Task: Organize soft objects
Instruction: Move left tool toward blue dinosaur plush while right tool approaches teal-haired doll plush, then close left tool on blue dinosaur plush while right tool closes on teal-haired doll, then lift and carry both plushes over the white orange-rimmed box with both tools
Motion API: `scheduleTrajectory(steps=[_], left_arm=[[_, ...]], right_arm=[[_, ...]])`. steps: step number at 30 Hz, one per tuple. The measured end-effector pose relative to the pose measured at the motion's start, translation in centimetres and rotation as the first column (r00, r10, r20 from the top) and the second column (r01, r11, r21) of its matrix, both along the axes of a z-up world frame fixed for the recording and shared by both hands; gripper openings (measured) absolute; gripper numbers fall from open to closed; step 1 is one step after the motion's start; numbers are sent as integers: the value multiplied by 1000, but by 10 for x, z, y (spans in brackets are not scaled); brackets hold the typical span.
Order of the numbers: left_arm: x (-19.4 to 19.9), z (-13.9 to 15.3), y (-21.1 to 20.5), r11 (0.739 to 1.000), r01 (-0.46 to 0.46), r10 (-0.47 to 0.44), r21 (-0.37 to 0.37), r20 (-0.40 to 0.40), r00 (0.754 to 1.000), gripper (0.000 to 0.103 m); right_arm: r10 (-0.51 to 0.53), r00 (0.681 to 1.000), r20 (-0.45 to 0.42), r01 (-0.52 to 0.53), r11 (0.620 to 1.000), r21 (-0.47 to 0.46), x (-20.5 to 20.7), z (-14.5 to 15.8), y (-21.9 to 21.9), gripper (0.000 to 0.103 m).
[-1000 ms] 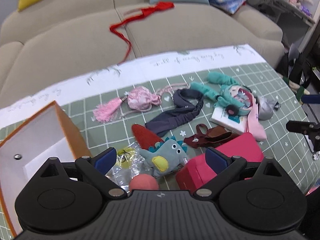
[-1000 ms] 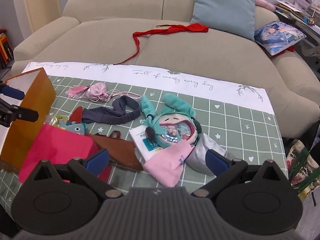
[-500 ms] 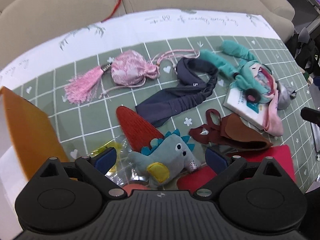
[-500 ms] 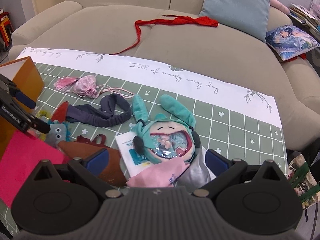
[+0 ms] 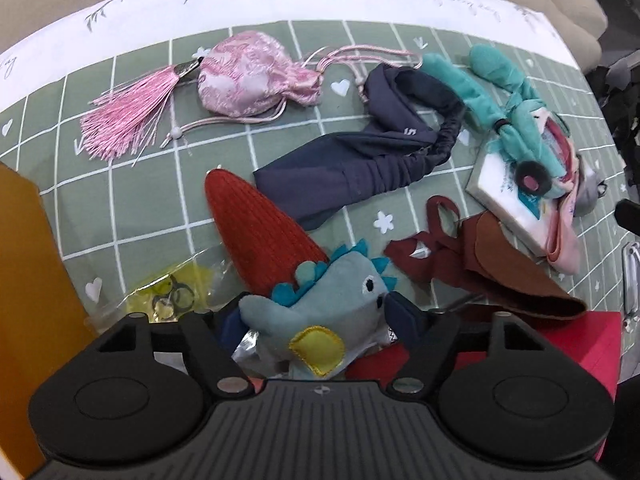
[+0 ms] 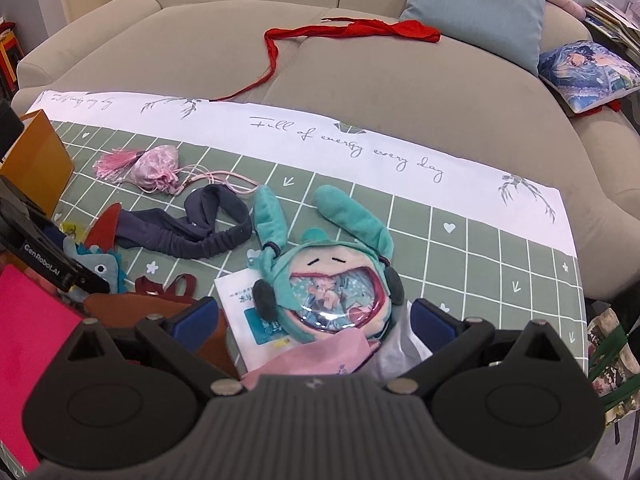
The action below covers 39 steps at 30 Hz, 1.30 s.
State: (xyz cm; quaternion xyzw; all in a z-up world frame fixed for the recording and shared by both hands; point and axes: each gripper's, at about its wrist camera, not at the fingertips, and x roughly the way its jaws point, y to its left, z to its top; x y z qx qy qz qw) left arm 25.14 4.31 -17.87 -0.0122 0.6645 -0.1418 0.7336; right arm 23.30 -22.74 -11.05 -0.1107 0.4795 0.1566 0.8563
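Observation:
A small blue dinosaur plush [image 5: 332, 300] lies between the fingers of my left gripper [image 5: 314, 320]. The jaws are closing, and the pads sit at its tail and face without squeezing it. From the right wrist view the left gripper [image 6: 60, 268] points steeply down over the same plush [image 6: 102, 268]. My right gripper [image 6: 314, 320] hangs open above a teal plush bag [image 6: 328, 276] and a pink cloth [image 6: 320, 356], holding nothing. A pink tasselled pouch [image 5: 252, 80], a navy headband [image 5: 360, 164] and a red ribbed cloth [image 5: 260, 232] lie on the green checked cloth.
An orange box [image 5: 32, 260] stands at the left and a pink box [image 5: 580, 340] at the lower right. A brown pouch [image 5: 512, 272], a white booklet [image 6: 248, 312] and a yellow item in a clear bag [image 5: 168, 292] lie nearby. A red ribbon [image 6: 352, 32] lies on the sofa behind.
My left gripper has dropped and tilted down onto the dinosaur plush, and its fingers have come closer together around it. The right gripper has moved forward over the teal plush bag.

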Motion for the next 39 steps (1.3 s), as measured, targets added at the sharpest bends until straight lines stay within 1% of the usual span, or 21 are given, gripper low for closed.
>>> scheduleTrajectory(steps=[1, 3, 6, 8, 9, 10, 11, 12, 15, 17, 19, 21, 23, 26, 28, 29, 30, 31, 32, 36, 39], left_arm=[[-1, 1, -1, 1000, 4, -4, -1, 9, 1000, 77], [-3, 4, -1, 1000, 19, -19, -7, 34, 999, 68], [-6, 11, 0, 999, 32, -30, -23, 74, 997, 56], [-6, 16, 2, 999, 34, -31, -35, 89, 996, 50], [-7, 18, 3, 998, 36, -31, -43, 94, 995, 47], [-6, 19, 3, 998, 38, -33, -48, 100, 994, 46], [-7, 20, 4, 998, 45, -39, -48, 106, 994, 44], [-7, 22, 2, 997, 57, -52, -44, 115, 992, 42], [-8, 25, 0, 997, 74, -69, -37, 125, 990, 40], [-9, 26, -1, 996, 80, -75, -37, 131, 989, 39], [-9, 25, 0, 996, 75, -69, -41, 131, 989, 39], [-8, 23, 2, 997, 64, -58, -42, 126, 990, 39], [-7, 22, 4, 998, 43, -36, -49, 124, 992, 39], [-8, 23, 0, 998, 59, -54, -33, 139, 989, 40], [-8, 24, -1, 997, 67, -60, -38, 148, 987, 40], [-9, 25, -2, 997, 70, -63, -37, 152, 986, 40], [-9, 27, -2, 997, 69, -62, -38, 161, 985, 39], [-9, 28, -2, 997, 71, -63, -42, 167, 984, 38], [-9, 30, -1, 996, 74, -65, -47, 173, 983, 35], [-10, 42, -5, 995, 92, -81, -45, 209, 975, 25], [-10, 51, -6, 994, 100, -87, -46, 226, 970, 21]], right_arm=[[1, 1000, 0, -1, 1000, -2, 1, -1, 0, 100], [1, 1000, -1, -1, 1000, -11, 3, -3, -1, 100], [3, 1000, 3, -3, 999, -33, 8, -6, -3, 100], [10, 1000, -5, -10, 999, -36, 13, -9, -5, 98], [15, 1000, -14, -16, 999, -32, 16, -11, -5, 89], [20, 999, -30, -21, 999, -29, 20, -13, -6, 76], [28, 999, -47, -29, 999, -30, 23, -17, -6, 70], [37, 998, -53, -39, 999, -34, 25, -19, -5, 64], [89, 993, -72, -92, 995, -38, 27, -26, 4, 62], [137, 986, -97, -139, 990, -19, 28, -31, 13, 57], [164, 979, -122, -167, 986, -17, 29, -38, 21, 50], [176, 974, -142, -183, 983, -32, 32, -46, 26, 47], [182, 973, -139, -193, 979, -68, 35, -53, 30, 48], [199, 971, -129, -210, 975, -74, 37, -56, 32, 45], [224, 968, -117, -234, 969, -84, 36, -56, 35, 24], [249, 963, -106, -260, 960, -101, 33, -54, 38, 21], [266, 959, -100, -277, 954, -117, 31, -53, 41, 15], [280, 955, -96, -291, 948, -129, 29, -51, 43, 4], [293, 952, -90, -303, 944, -128, 27, -47, 43, 0], [293, 952, -83, -303, 942, -143, 26, -38, 41, 0], [271, 959, -82, -280, 951, -131, 29, -29, 33, 0]])
